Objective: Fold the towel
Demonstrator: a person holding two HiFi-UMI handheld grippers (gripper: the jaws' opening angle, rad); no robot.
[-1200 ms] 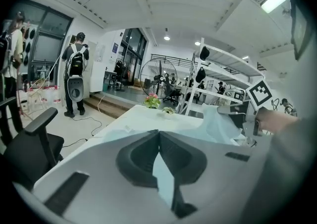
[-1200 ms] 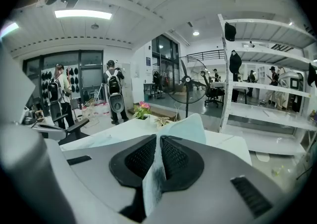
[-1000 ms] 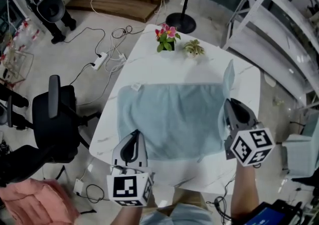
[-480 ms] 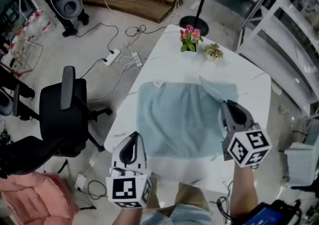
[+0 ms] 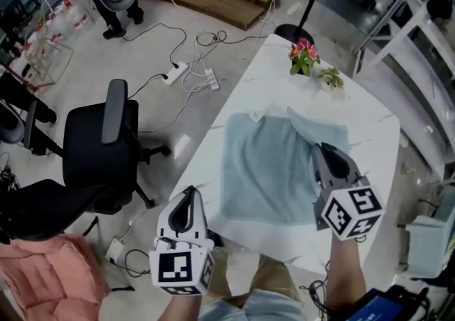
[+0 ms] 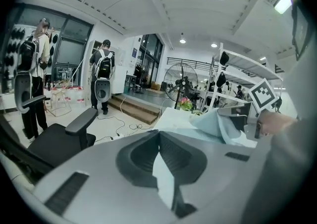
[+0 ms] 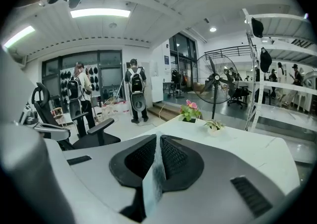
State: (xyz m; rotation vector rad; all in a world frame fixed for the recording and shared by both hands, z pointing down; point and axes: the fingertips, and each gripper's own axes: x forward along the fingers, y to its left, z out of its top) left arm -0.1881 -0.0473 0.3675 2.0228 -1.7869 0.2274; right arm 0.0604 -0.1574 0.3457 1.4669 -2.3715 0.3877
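Left tongs (image 5: 190, 195) and right tongs (image 5: 323, 149) are being clamped on edges of the towel (image 5: 266, 170), which is lying mostly spread on the white surface (image 5: 284, 85), right side lifted. Folding is seemingly just beginning; every fold remains.

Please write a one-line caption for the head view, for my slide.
Left gripper and right gripper each pinch the blue towel on the white table, mid-fold.
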